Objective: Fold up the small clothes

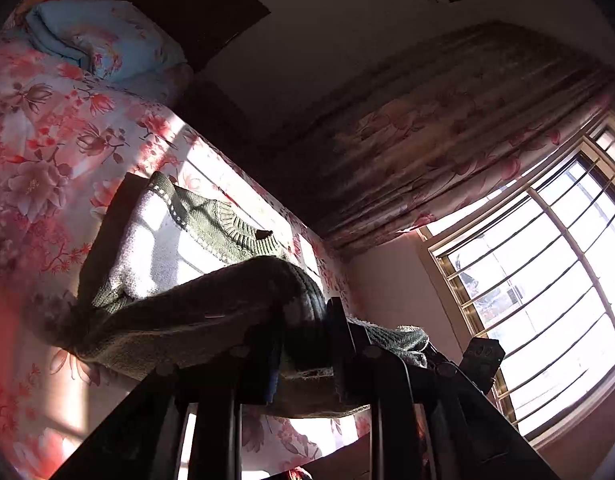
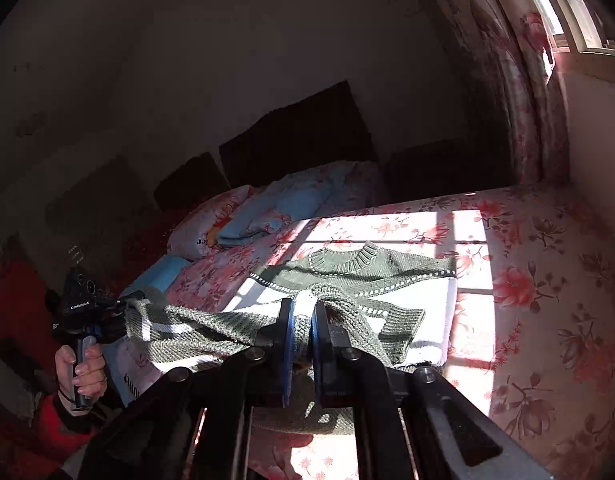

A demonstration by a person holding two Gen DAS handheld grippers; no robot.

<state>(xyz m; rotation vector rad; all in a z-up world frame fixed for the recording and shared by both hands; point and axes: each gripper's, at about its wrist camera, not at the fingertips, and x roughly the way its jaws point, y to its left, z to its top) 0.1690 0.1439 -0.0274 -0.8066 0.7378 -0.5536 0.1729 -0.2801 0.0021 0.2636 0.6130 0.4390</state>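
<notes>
A small green and white knitted sweater lies on the floral bed, collar toward the pillows; it also shows in the left wrist view. My right gripper is shut on the sweater's green hem edge and holds it lifted above the bed. My left gripper is shut on the same lifted edge further along; it also shows in the right wrist view at the left, in a hand. The green knit stretches between the two grippers.
The floral bedsheet covers the bed. Pillows and a folded blue blanket lie at the head by a dark headboard. A barred window with a floral curtain is beside the bed. A person in red stands at left.
</notes>
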